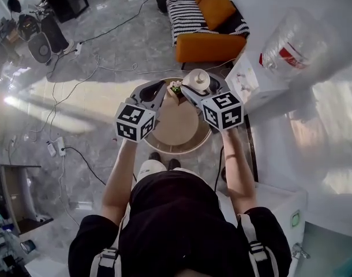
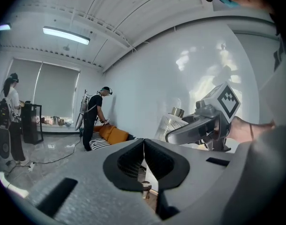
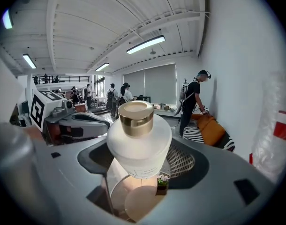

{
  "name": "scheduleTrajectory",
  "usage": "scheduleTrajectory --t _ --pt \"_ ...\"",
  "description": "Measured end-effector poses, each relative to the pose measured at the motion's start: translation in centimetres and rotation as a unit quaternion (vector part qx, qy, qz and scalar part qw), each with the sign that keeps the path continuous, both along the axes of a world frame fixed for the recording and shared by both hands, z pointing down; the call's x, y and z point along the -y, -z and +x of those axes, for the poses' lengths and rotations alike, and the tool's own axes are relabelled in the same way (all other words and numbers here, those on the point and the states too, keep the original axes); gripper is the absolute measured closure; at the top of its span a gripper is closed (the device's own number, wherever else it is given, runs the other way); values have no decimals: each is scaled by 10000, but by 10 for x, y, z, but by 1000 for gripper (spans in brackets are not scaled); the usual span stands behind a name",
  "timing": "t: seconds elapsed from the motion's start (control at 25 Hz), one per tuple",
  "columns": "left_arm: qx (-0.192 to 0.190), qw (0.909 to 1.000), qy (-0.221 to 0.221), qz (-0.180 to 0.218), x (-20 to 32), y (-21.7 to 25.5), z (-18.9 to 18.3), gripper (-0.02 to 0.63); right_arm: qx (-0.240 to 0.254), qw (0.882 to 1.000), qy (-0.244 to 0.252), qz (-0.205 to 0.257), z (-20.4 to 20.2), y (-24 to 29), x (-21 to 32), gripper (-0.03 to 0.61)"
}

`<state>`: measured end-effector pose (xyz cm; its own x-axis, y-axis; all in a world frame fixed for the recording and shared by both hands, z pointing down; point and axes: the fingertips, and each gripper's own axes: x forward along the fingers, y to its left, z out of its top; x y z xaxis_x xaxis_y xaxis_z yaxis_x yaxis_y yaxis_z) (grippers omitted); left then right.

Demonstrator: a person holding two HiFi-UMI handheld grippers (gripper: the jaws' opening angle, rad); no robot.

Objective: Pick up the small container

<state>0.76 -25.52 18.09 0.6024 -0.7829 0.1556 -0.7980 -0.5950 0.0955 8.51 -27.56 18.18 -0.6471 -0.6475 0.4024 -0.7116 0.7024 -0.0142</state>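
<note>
The small container (image 1: 197,79) is a white round bottle with a gold cap. My right gripper (image 1: 198,89) is shut on it and holds it above the round table (image 1: 177,133). In the right gripper view the container (image 3: 139,144) sits upright between the jaws of the right gripper (image 3: 140,161), filling the gap. My left gripper (image 1: 158,89) hovers just to its left, shut with nothing in it. In the left gripper view the left gripper (image 2: 144,161) has its pads touching, and the container (image 2: 170,124) shows beyond them in the right gripper (image 2: 190,131).
A tiny potted plant (image 1: 176,88) stands on the table's far side, seen also as the plant (image 3: 162,182). An orange sofa (image 1: 209,16) lies beyond. A white cabinet (image 1: 254,84) and a clear plastic bottle (image 1: 291,42) are at the right. Cables cross the floor.
</note>
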Motion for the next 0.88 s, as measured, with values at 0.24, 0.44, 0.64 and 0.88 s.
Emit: scheduleTrajectory --t 0.24,0.44,0.64,0.88 --pt "-28 10000 -32 24 2 0 6 595 -14 10000 -33 -4 7 -4 1 249" --pt "-13 10000 -54 45 3 3 8 595 2 10000 -6 -24 7 -4 1 249" --pt "-34 10000 16 21 6 2 5 595 -9 10000 -27 -11 11 -3 3 248" --pt "-10 10000 -45 40 4 1 8 595 19 10000 -65 6 13 -2 5 249"
